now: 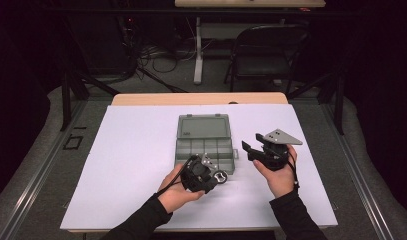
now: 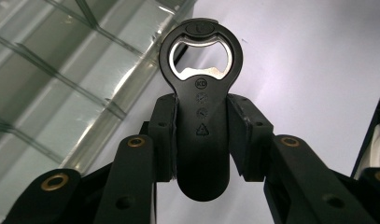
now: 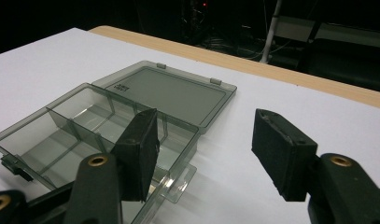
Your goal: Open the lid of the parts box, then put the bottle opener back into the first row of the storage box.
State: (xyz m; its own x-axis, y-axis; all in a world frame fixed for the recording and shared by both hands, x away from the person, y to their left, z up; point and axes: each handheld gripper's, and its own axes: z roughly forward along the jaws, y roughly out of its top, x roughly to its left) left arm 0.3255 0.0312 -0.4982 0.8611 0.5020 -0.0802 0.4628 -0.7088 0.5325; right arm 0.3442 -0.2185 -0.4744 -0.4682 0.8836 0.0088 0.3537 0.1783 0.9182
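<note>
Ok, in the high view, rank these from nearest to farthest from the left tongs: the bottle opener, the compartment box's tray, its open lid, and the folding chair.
1. Bottle opener: clamped in the left tongs, at their tip.
2. Compartment tray: just beyond the tongs, at the table's middle.
3. Open lid: lying flat behind the tray.
4. Folding chair: on the floor past the table's far edge, to the right.

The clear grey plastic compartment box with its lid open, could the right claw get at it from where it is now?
Probably yes. The right claw is open and holds nothing, the clear grey plastic compartment box lies just ahead of it, and nothing stands between them on the white sheet.
</note>
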